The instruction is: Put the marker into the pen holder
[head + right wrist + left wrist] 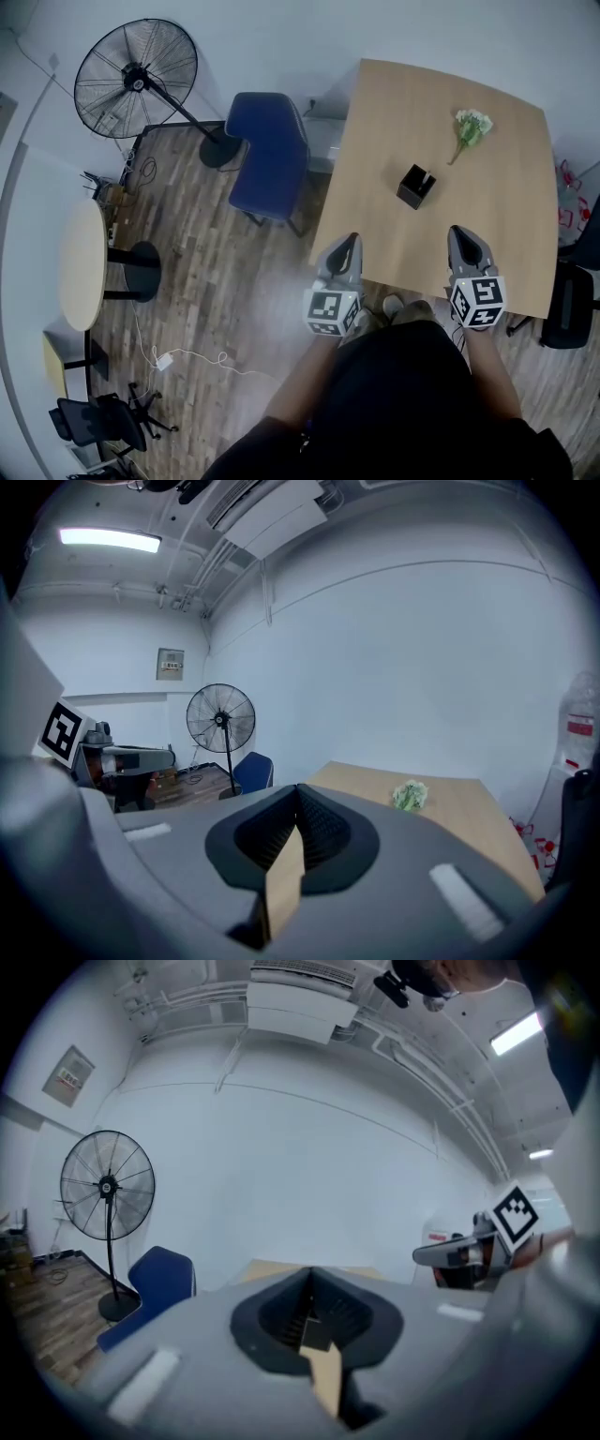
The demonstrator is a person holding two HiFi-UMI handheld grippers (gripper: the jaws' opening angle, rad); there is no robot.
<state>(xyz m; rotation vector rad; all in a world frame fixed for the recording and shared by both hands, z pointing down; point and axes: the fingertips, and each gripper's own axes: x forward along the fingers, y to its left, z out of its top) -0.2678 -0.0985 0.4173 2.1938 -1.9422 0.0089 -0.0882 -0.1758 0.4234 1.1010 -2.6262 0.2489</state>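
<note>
Black square pen holder (415, 186) faces my grippers. The left gripper (349, 240) and right gripper (457, 232) hover at the light wooden tabletop's (511, 225) near edge, jaws pressed together, empty. The holder stands mid-tabletop. I cannot make out the marker.

A light wooden table (394, 103) stands by the white wall. A small black pen holder (415, 186), square and open at the top, stands upright near the middle of it. Well apart from it, toward the far right corner, lies a green-and-white flower sprig (469, 129), its stem pointing roughly toward the holder.
</note>
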